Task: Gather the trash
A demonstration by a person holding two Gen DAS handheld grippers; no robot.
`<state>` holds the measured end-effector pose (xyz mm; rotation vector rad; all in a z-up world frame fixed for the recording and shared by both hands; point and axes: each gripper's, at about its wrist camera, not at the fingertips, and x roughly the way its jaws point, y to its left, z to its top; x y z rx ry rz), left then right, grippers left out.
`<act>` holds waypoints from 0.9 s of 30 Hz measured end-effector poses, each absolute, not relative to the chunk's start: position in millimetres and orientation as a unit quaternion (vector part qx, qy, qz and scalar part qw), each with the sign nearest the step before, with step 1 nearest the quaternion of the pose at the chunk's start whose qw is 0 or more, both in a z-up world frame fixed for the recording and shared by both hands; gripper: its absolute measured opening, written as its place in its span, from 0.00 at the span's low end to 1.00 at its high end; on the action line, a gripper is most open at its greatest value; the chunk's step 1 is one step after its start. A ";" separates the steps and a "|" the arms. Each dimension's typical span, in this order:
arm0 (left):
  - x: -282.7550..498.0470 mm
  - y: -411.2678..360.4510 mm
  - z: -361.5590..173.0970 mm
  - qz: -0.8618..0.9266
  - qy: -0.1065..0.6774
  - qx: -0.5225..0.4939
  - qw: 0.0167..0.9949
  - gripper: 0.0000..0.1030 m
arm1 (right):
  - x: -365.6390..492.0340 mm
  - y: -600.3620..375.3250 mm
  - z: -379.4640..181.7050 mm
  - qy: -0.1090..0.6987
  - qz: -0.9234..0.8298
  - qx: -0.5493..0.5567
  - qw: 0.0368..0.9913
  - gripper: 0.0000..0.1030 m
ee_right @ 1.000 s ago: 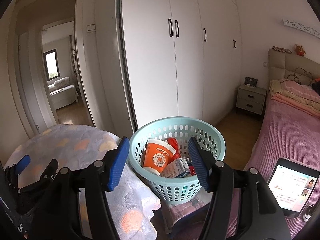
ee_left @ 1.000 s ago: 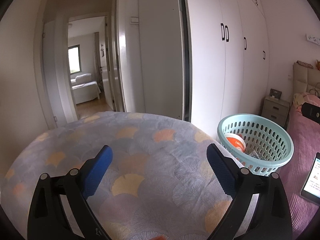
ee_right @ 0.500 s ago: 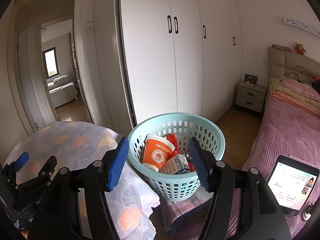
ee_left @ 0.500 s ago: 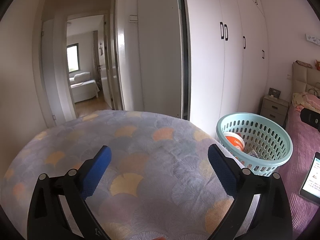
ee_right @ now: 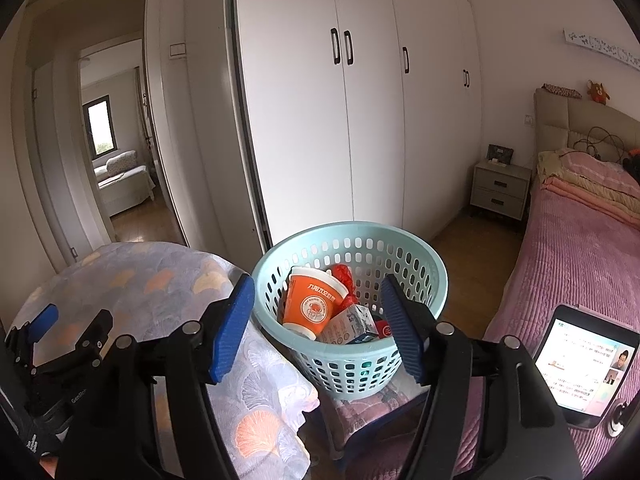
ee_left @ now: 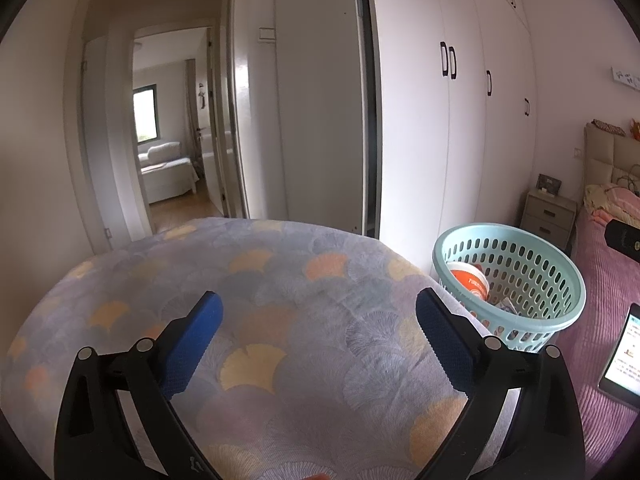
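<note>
A light blue perforated basket point(ee_right: 348, 229) stands on a low seat between the round table and the bed. It holds an orange paper cup point(ee_right: 314, 305), a red wrapper point(ee_right: 343, 276) and a small carton point(ee_right: 353, 326). My right gripper point(ee_right: 316, 280) hovers over the basket's near rim; its jaws are opening and nothing is between them. In the left wrist view the basket point(ee_left: 508, 229) and the cup point(ee_left: 468, 278) lie to the right. My left gripper point(ee_left: 319, 298) hangs open and empty over the table's patterned cloth point(ee_left: 280, 280). The right wrist view also shows the left gripper point(ee_right: 74, 318) at its left edge.
A lit tablet point(ee_right: 584, 364) lies on the pink bed point(ee_right: 580, 260) to the right. White wardrobe doors point(ee_right: 360, 120) fill the far wall, with a nightstand point(ee_right: 500, 188) beside the bed. An open doorway point(ee_left: 172, 140) leads to another room at the left.
The right gripper's jaws have spread slightly wider. Both hands have stayed where they were, and the basket and its contents have not moved.
</note>
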<state>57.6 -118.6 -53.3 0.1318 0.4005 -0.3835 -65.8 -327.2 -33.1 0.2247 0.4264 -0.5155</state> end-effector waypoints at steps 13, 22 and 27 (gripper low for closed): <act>59.2 -117.3 -52.4 -0.189 0.200 0.063 0.959 0.91 | -65.6 -329.2 -33.2 0.209 -0.253 0.110 0.938 0.60; 59.1 -117.2 -52.0 -0.189 0.200 0.064 0.959 0.91 | -65.3 -329.7 -32.9 0.209 -0.253 0.113 0.938 0.60; 59.0 -117.1 -52.1 -0.189 0.201 0.064 0.959 0.91 | -65.1 -329.7 -32.9 0.209 -0.253 0.112 0.938 0.60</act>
